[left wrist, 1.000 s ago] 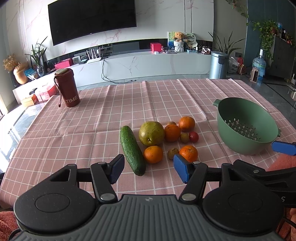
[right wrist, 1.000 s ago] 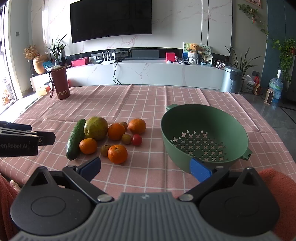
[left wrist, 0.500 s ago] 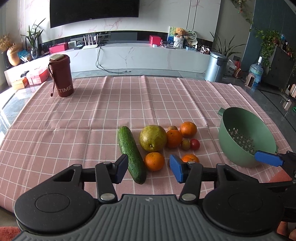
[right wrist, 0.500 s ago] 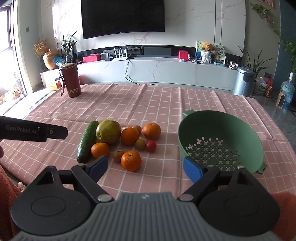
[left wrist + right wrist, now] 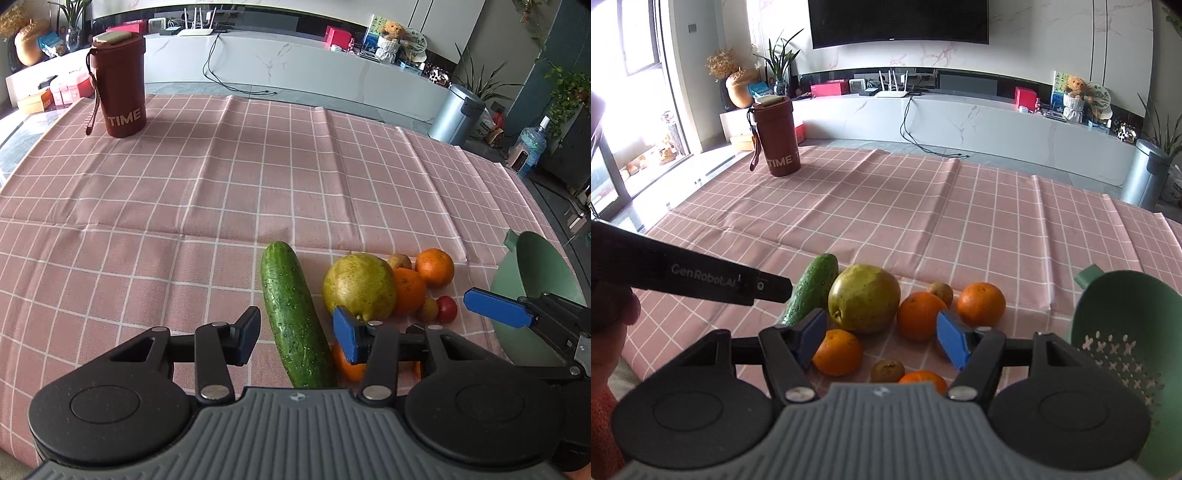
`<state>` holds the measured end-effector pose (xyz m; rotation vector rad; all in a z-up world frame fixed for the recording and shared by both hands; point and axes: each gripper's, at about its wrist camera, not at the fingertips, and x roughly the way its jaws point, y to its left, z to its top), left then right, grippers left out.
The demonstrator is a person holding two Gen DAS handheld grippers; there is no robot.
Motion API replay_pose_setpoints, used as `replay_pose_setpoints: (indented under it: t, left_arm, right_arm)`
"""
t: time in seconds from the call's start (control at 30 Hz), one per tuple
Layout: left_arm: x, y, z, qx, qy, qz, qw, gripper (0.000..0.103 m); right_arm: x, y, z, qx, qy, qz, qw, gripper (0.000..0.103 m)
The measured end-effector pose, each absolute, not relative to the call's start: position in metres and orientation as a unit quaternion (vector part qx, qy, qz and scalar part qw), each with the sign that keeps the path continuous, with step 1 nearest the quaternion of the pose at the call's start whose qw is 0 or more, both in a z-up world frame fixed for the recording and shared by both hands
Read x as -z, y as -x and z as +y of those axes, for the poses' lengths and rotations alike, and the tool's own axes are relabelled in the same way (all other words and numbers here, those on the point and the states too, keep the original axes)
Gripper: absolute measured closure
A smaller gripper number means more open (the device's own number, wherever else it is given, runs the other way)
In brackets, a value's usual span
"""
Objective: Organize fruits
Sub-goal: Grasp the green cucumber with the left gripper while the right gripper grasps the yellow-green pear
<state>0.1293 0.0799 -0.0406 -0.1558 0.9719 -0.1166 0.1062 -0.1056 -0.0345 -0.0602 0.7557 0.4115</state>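
Observation:
A green cucumber (image 5: 293,317) lies on the pink checked cloth, and my open left gripper (image 5: 297,336) has its fingers on either side of it, apart from it. To its right are a large yellow-green pear (image 5: 360,286), several oranges (image 5: 435,267) and a small red tomato (image 5: 447,309). In the right wrist view my open right gripper (image 5: 882,338) hovers over the pile, with an orange (image 5: 837,352) and the pear (image 5: 864,297) between its fingers. The green colander (image 5: 1123,339) stands at the right; it also shows in the left wrist view (image 5: 535,273).
A dark red "TIME" cup (image 5: 120,83) stands at the far left of the cloth. Small brownish fruits (image 5: 887,370) lie among the oranges. The left gripper's finger (image 5: 701,275) reaches in from the left in the right wrist view. Beyond the table are a white TV bench and a bin (image 5: 458,114).
Both grippers have moved forward and down toward the fruit. The left now straddles the cucumber; the right has swung left from the colander to over the pile.

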Motion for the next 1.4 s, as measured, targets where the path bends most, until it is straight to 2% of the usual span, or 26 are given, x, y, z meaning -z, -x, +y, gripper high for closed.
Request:
replay_pose_setpoints:
  t: [0.43,0.57,0.7,0.97,1.07,1.17,1.23,1.3,1.4]
  left_arm:
    - [0.074,-0.159,0.094,0.065,0.13,0.5,0.854,0.051]
    - [0.08,-0.161,0.104,0.071,0.174,0.505,0.842,0.052]
    - [0.086,-0.16,0.106,0.068,0.213,0.503,0.835,0.062]
    - [0.084,-0.146,0.122,0.051,0.232,0.499,0.834,0.061]
    - [0.084,-0.141,0.121,0.043,0.233,0.494,0.837,0.061]
    - [0.086,-0.143,0.118,0.043,0.222,0.495,0.839,0.053]
    - [0.09,-0.147,0.119,0.047,0.229,0.498,0.835,0.05]
    - [0.092,-0.148,0.118,0.055,0.235,0.498,0.833,0.056]
    - [0.092,-0.147,0.116,0.06,0.229,0.494,0.837,0.059]
  right_arm:
    - [0.065,-0.15,-0.086,-0.253,0.046,0.372,0.892,0.04]
    - [0.068,-0.156,-0.086,-0.253,0.039,0.375,0.891,0.04]
    - [0.072,-0.161,-0.087,-0.253,0.027,0.375,0.891,0.039]
    - [0.075,-0.162,-0.073,-0.263,0.044,0.384,0.884,0.039]
    - [0.079,-0.159,-0.062,-0.258,0.081,0.384,0.883,0.033]
    - [0.081,-0.16,-0.055,-0.25,0.097,0.383,0.884,0.03]
    - [0.082,-0.161,-0.052,-0.244,0.108,0.383,0.884,0.031]
    - [0.084,-0.16,-0.05,-0.242,0.118,0.38,0.885,0.031]
    - [0.086,-0.159,-0.048,-0.233,0.144,0.37,0.888,0.04]
